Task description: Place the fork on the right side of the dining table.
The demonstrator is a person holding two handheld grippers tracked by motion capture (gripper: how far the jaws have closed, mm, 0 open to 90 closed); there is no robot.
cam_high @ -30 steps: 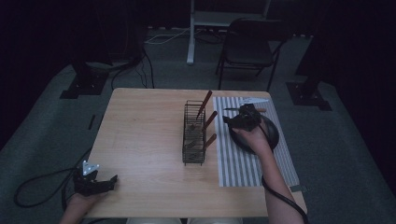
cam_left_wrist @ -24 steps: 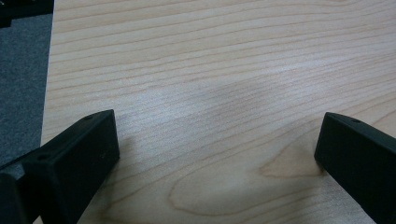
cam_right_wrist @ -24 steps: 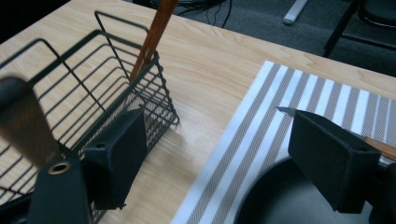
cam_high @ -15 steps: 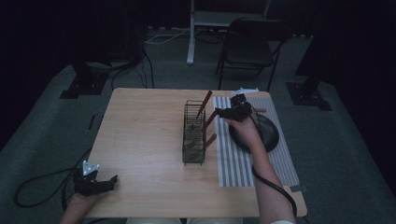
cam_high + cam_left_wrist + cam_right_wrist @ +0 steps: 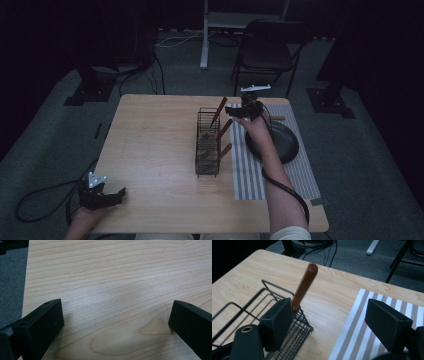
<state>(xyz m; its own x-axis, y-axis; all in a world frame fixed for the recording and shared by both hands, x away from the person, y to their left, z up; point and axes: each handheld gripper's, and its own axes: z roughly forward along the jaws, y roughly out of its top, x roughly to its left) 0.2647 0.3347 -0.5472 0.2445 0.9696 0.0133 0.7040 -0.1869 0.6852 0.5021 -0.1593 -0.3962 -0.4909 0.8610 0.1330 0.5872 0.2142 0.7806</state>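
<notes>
- right claw (image 5: 234, 111) held above the far end of the wire mesh caddy (image 5: 207, 142), jaws spread wide, nothing between them; the jaws have just been closing a little.
- in the right gripper view, the right claw (image 5: 329, 322) looks past the caddy's far corner (image 5: 297, 325); a brown wooden handle (image 5: 304, 287) leans up out of the caddy just beyond the left jaw, not touching either jaw as far as can be told.
- in the high view, the wooden handle (image 5: 218, 111) leans toward the far right, top end just beside the right claw; two more wooden handles (image 5: 224, 129) stick out of the caddy's right side, lower down.
- caddy stands mid-counter, long side running near to far, right edge just beside the grey-and-white striped mat (image 5: 272, 165).
- dark round pan (image 5: 282, 142) sits on the mat, under and right of the right forearm.
- left claw (image 5: 112, 196) at the near left corner of the wooden counter (image 5: 150, 140), well apart from the caddy, jaws wide open and empty.
- left gripper view: bare wood grain between the two black jaws, left claw (image 5: 117, 322) low over the counter (image 5: 112, 277).
</notes>
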